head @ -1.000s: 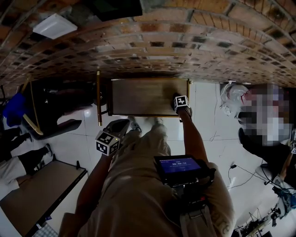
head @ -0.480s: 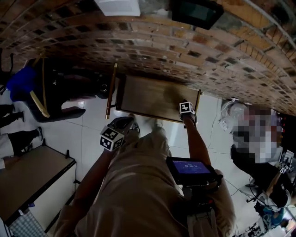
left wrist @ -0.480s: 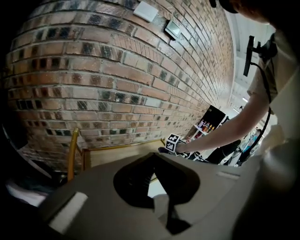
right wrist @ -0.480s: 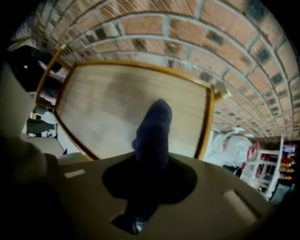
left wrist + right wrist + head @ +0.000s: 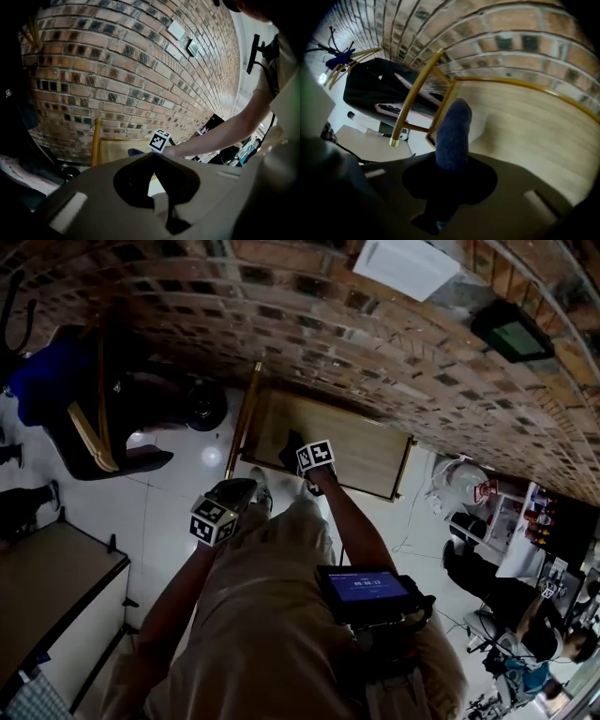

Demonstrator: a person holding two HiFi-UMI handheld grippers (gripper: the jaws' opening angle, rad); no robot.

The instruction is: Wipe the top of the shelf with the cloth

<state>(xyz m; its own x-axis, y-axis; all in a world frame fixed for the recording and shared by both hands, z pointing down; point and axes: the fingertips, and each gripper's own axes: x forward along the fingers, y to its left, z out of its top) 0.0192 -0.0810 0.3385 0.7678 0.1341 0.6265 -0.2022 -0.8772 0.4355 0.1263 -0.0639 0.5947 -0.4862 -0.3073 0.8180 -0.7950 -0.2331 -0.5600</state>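
Note:
The shelf top is a light wooden board in a gold frame, set against the brick wall. My right gripper rests over its left end, shut on a dark blue cloth. In the right gripper view the cloth sticks out from between the jaws onto the wood, near the gold corner post. My left gripper hangs in front of the shelf's left corner, off the board. Its jaws meet with nothing between them in the left gripper view, which looks at the shelf and the cloth.
A brick wall runs behind the shelf. A black chair with blue fabric stands left of it on the white tile floor. A brown table is at lower left. A white bag and clutter lie to the right.
My right gripper has slid the cloth from the shelf top's right end to its left end. The left gripper has stayed in place. The head view has swung round.

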